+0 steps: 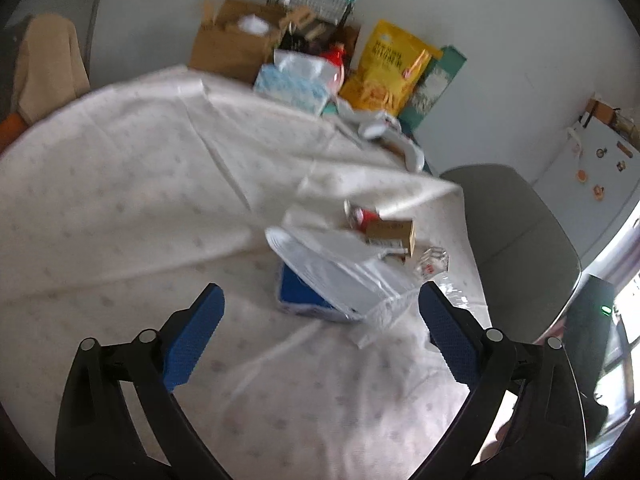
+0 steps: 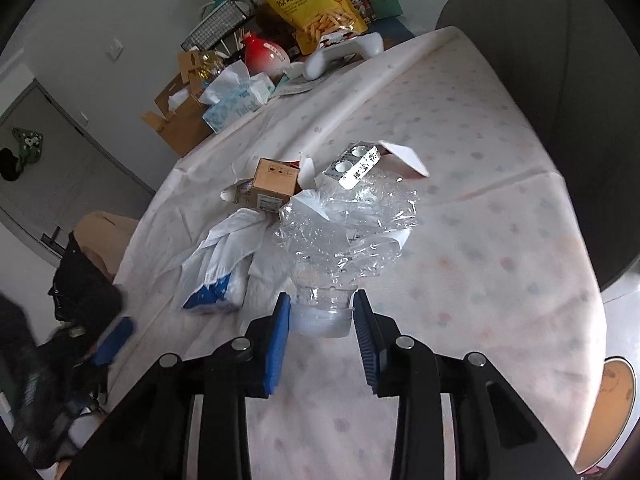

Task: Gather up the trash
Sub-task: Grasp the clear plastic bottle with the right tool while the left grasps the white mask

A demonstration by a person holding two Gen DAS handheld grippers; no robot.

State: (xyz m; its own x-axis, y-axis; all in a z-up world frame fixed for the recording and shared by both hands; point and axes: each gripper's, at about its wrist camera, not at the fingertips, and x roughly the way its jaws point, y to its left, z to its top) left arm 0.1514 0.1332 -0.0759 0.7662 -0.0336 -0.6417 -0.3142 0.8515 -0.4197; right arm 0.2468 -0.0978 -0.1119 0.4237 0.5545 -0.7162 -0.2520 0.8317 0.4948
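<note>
A big round tabletop [image 2: 500, 216] wears a white cloth with pale dots. A grey chair [image 1: 516, 236] stands just beside it. At the far edge, near the wall, sit an open cardboard box [image 1: 230, 46], a yellow snack bag [image 2: 312, 0], a blue tissue pack [image 2: 240, 102] and a white game controller [image 2: 344, 54].

The trash lies in a little heap near the middle of the cloth. There is a white and blue plastic bag [image 2: 218, 270], a small brown carton [image 2: 274, 186] and a silver pill sheet [image 2: 354, 164], all close together.

The right gripper [image 2: 322, 320] has its jaws squeezed on the neck of a crushed clear plastic bottle [image 2: 348, 224], right by the heap. The bottle's crumpled body sticks out away from the jaws, in front of the pill sheet.

The left gripper [image 1: 320, 320] has its jaws spread wide with nothing in them. It hangs over the cloth near the plastic bag.
</note>
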